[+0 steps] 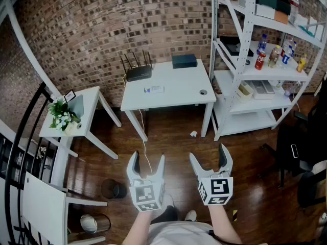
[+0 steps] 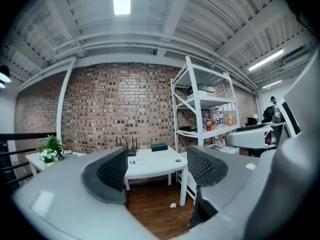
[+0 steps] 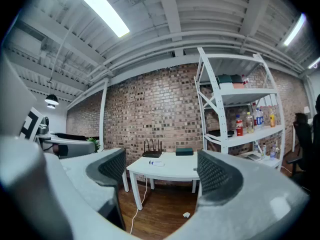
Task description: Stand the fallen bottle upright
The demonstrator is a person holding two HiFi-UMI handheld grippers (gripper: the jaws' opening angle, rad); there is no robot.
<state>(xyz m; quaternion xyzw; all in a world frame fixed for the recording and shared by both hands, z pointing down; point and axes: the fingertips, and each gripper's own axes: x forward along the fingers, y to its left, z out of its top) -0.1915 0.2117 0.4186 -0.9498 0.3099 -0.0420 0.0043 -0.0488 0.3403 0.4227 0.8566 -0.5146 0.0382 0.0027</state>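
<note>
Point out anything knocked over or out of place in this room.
A small bottle lies on its side on the white table, in front of the router, while the shelf bottles stand upright. A white scrap lies on the floor beside the table.

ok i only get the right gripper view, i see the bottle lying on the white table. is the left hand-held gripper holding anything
observer: No. The left hand-held gripper is open, with nothing between its jaws.
operator: anything on the floor close by that i can't see
observer: Yes, a dark round bin stands on the wood floor. In the head view it is just left of the left hand-held gripper.
operator: how do the two sit relative to each other
observer: Side by side and apart. The right hand-held gripper and the left one both point toward the far wall.
</note>
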